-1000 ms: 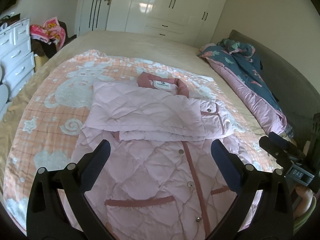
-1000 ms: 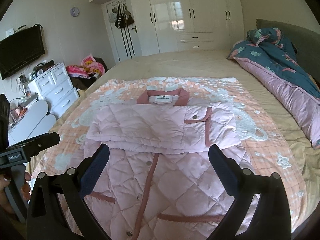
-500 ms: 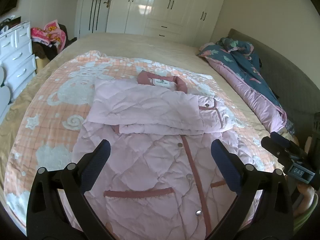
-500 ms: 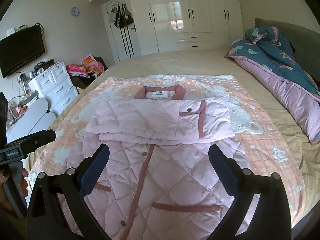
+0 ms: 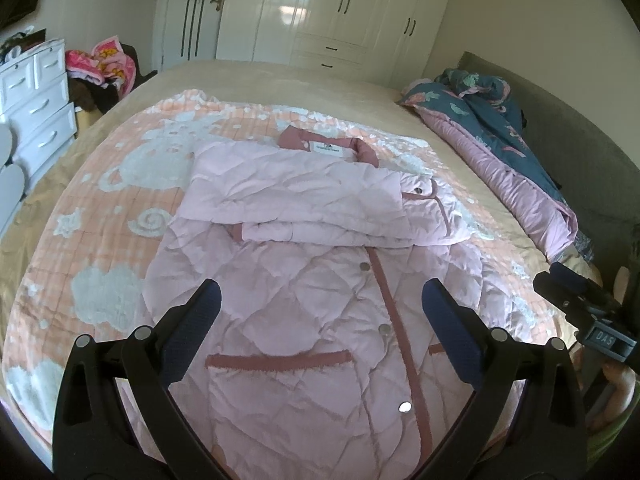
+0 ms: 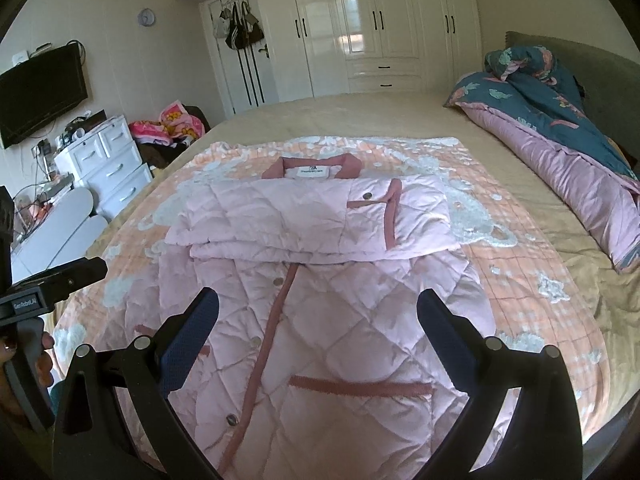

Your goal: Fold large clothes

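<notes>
1. A pink quilted coat (image 5: 304, 320) is spread out on the bed (image 5: 280, 84), on top of a peach blanket (image 5: 92, 216) with white cartoon shapes. Both sleeves are folded across the chest in a stacked band, collar at the far end.
2. The left gripper (image 5: 320, 300) is held over the lower half of the coat, jaws spread wide with nothing between them. The button placket and a dark pink pocket trim are framed between the jaws; no contact with the fabric can be seen.
3. Same deal for the right gripper (image 6: 316, 308): jaws wide apart, empty, hovering over the hem end, with the placket running between them.
4. Writing: "DAS" can be read on the right gripper's body in the left view. "GenRobot.AI" is printed on the left gripper's body in the right view. The white neck label (image 6: 313, 171) has a logo and text, too small to make out.
</notes>
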The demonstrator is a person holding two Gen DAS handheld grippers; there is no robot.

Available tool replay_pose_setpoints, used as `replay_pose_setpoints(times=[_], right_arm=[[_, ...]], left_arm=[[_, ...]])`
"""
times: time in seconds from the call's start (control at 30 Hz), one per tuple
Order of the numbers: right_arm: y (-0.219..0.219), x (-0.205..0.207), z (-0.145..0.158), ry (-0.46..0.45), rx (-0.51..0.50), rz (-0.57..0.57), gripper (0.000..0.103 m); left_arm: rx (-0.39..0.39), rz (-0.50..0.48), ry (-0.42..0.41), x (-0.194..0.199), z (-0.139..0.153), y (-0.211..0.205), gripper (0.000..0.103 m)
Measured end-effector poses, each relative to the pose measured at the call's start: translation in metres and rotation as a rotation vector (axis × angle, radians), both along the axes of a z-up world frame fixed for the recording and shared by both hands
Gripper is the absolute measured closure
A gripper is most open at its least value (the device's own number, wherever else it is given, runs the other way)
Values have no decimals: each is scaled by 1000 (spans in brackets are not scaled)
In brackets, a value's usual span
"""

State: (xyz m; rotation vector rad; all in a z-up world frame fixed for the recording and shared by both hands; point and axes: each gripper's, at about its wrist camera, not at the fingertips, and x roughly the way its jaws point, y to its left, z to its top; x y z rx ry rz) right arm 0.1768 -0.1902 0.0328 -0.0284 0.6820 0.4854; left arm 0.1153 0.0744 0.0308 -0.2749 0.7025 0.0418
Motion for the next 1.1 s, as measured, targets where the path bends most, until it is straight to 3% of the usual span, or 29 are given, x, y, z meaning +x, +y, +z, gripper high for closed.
replay_pose_setpoints(times=[0.57,1.1], right_arm=[[-17,-16,-29,51,-49,17,4],[-76,-25,-72,140,-113,-84,4]], left_arm=[[24,7,27,-20,-23,-2,9],[52,73,90,-46,-59,28,9]])
